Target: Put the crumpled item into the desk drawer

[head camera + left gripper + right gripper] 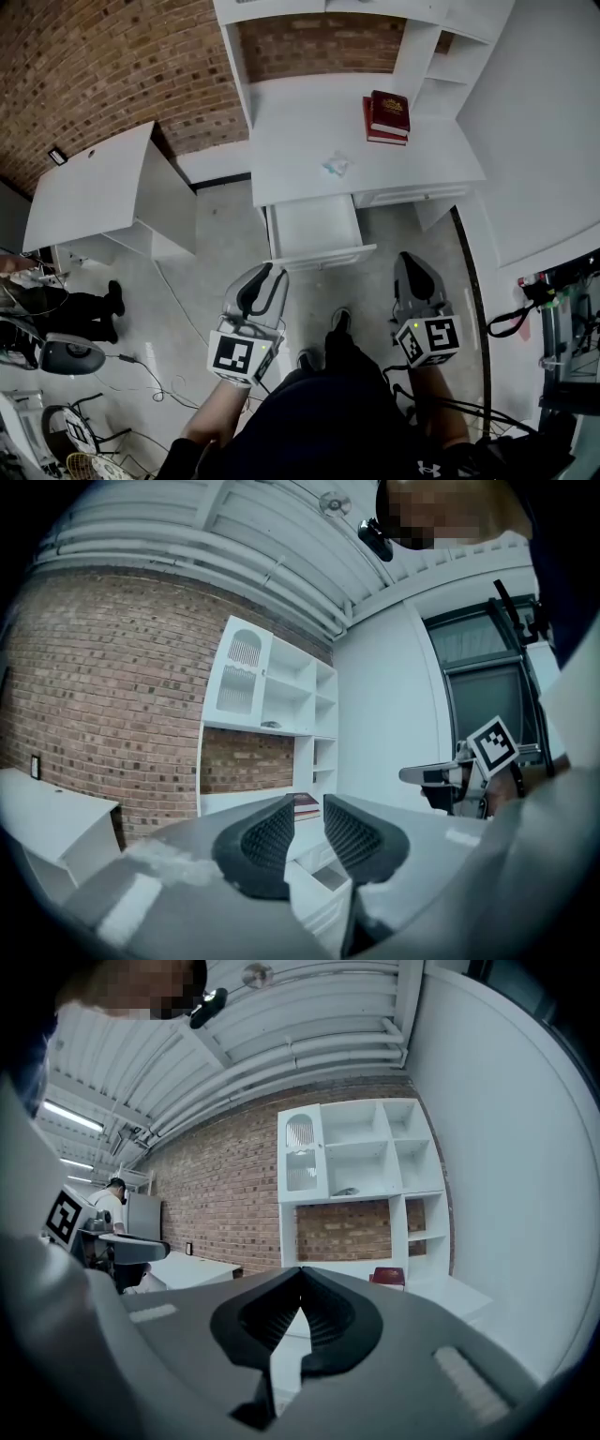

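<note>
One white desk point(309, 122), smooth flat top, against rough brick wall point(94, 66) | drawer point(314, 230) pulled open on near side | pale crumpled item point(335, 167) mid-desktop | red books point(386, 114) stacked far right | I read left gripper point(307, 810) slightly parted, empty; right gripper point(300, 1277) tips together, empty.

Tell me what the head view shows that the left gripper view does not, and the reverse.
Only the head view: the crumpled item lying on the desk, and cables on the floor.
Only the left gripper view: the left tongs seen along their jaws, which stand apart with nothing held between them, plus the upper shelves and the ceiling.
Both: the desk with its open drawer, the red books, the brick wall and the right tongs.
</note>
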`<state>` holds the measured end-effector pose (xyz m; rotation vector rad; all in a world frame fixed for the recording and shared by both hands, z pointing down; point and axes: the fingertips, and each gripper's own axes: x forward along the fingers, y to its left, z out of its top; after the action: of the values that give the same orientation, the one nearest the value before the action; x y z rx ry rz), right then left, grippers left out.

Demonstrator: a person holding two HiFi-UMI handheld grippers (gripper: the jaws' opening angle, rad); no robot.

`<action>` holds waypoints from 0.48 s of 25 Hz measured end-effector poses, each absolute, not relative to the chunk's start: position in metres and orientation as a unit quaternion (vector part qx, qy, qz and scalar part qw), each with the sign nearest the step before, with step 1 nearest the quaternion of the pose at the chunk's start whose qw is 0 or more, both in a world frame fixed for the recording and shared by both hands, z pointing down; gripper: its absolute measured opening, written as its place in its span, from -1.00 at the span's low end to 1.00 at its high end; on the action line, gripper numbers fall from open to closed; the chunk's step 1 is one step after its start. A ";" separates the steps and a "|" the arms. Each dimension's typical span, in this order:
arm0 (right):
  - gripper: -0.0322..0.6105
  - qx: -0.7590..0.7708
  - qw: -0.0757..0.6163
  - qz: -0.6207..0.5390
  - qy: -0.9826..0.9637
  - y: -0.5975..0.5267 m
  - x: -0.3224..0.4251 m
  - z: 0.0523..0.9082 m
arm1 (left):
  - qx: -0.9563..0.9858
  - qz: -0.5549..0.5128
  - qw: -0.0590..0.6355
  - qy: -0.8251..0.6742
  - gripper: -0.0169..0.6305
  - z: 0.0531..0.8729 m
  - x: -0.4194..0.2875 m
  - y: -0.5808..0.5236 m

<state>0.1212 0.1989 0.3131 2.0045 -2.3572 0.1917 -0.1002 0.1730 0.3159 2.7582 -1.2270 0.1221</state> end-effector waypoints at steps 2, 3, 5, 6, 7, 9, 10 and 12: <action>-0.89 0.641 0.017 0.065 -0.764 0.181 0.128 0.315 | 0.910 0.046 0.056 -0.408 -0.61 0.315 -0.092 0.159; -0.89 0.639 0.016 0.066 -0.767 0.172 0.132 0.316 | 0.909 0.048 0.054 -0.410 -0.61 0.314 -0.087 0.152; -0.89 0.633 0.013 0.069 -0.771 0.155 0.140 0.317 | 0.908 0.050 0.051 -0.413 -0.61 0.312 -0.078 0.138; -0.89 0.630 0.011 0.071 -0.773 0.147 0.143 0.317 | 0.907 0.051 0.052 -0.416 -0.61 0.311 -0.073 0.131; -0.89 0.628 0.009 0.072 -0.775 0.138 0.147 0.317 | 0.905 0.051 0.051 -0.418 -0.61 0.310 -0.069 0.125; -0.89 0.620 0.007 0.074 -0.781 0.121 0.154 0.316 | 0.904 0.055 0.046 -0.422 -0.61 0.310 -0.061 0.112; -0.89 0.617 0.008 0.074 -0.784 0.113 0.157 0.316 | 0.903 0.058 0.040 -0.423 -0.61 0.311 -0.057 0.107; -0.89 0.611 0.006 0.073 -0.788 0.097 0.164 0.315 | 0.900 0.064 0.039 -0.429 -0.61 0.312 -0.052 0.098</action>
<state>0.1639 0.0972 0.3152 1.9113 -2.4668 0.2274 -0.0519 0.0979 0.3115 2.7605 -1.3145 0.1947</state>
